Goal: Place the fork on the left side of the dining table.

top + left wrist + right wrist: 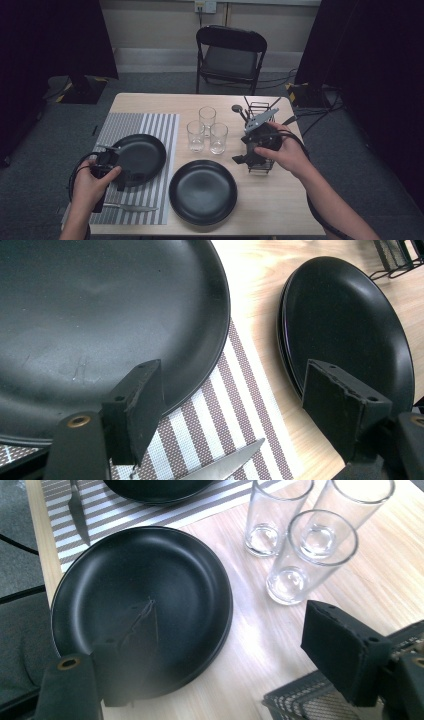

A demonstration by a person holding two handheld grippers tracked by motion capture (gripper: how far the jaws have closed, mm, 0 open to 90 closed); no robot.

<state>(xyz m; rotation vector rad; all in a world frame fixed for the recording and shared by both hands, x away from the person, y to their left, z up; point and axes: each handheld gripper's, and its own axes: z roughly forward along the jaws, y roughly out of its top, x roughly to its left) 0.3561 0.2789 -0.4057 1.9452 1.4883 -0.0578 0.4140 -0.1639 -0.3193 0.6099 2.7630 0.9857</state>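
Wooden table (280, 210), folding chair behind. Right gripper (248, 159) at the wire caddy (261, 165) on the table's right side, jaws wide apart, nothing between them. Left gripper (121, 178) over the striped placemat (160, 150), jaws wide, empty, at the near rim of the left black plate (142, 155). Second black plate (202, 191) and three glasses (207, 132) between the two.

The room edges are being left dim while the table (280, 210) is being lit from above. Glare is being thrown on the glasses (310, 555). The right gripper's near jaw is being blurred.
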